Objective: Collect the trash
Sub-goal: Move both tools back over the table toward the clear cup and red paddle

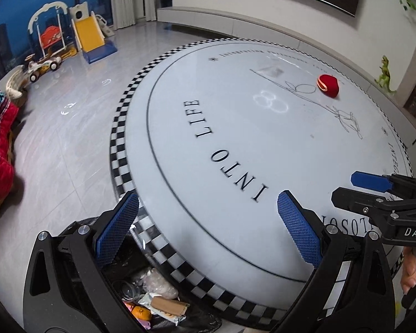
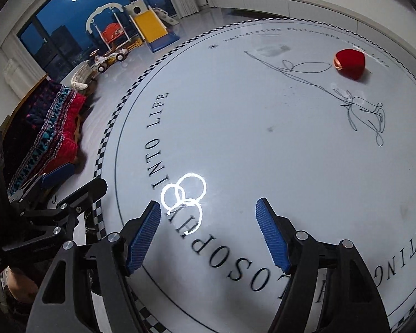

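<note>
A small red, rounded object (image 1: 327,85) with an orange-rimmed opening lies on the far side of the round white table (image 1: 235,127), also seen in the right wrist view (image 2: 350,63). My left gripper (image 1: 208,222) is open with nothing between its blue pads, over the table's near edge. Under its left finger stands a black trash bag (image 1: 158,299) with wrappers, a carton and orange bits inside. My right gripper (image 2: 208,230) is open and bare above the lettering near the table's rim. Each gripper shows in the other's view: the right one (image 1: 355,188), the left one (image 2: 69,183).
A faint greyish patch (image 1: 270,70) sits on the table beyond the red object; I cannot tell what it is. On the floor are a toy slide (image 1: 88,36), a swing and a toy car (image 1: 44,65). A sofa with a red patterned blanket (image 2: 52,127) stands left.
</note>
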The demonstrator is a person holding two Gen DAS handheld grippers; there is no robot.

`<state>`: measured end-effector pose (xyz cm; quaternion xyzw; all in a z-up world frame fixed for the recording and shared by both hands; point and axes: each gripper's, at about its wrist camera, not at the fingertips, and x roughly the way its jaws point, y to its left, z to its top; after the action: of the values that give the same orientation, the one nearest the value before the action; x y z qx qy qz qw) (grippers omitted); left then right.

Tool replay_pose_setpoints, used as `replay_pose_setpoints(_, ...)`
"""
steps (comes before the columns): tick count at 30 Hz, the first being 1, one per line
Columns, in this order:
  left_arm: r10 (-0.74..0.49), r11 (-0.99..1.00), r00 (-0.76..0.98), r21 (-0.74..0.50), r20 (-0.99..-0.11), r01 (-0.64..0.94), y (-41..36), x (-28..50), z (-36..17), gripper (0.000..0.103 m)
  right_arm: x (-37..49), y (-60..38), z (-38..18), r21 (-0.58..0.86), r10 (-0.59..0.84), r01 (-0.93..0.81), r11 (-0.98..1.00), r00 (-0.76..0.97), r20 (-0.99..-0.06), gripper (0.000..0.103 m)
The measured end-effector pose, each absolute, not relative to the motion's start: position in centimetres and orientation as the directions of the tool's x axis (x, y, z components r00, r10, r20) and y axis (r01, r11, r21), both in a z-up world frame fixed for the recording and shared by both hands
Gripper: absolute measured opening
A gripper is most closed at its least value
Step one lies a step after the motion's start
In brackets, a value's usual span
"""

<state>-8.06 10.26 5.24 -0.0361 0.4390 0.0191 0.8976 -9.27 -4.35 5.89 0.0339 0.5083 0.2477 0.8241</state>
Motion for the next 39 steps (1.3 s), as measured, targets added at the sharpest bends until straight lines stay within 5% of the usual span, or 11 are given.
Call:
replay_pose_setpoints(26,-0.133,0.989,0.529,-0.073,-0.838,0.132,2.7,10.5,3.1,0.097,8.6,-13.3,4.7,0.212,0.233,-0.096,0.973,0.429,-0.873,0.072)
replay_pose_setpoints(39,-0.092,0.988,0.510,-0.014,-0.855,0.155,2.4,17.4,2.8,0.097,17.6,-15.0,3.7,0.165,0.148,0.013,0.986,0.390,-0.909,0.073)
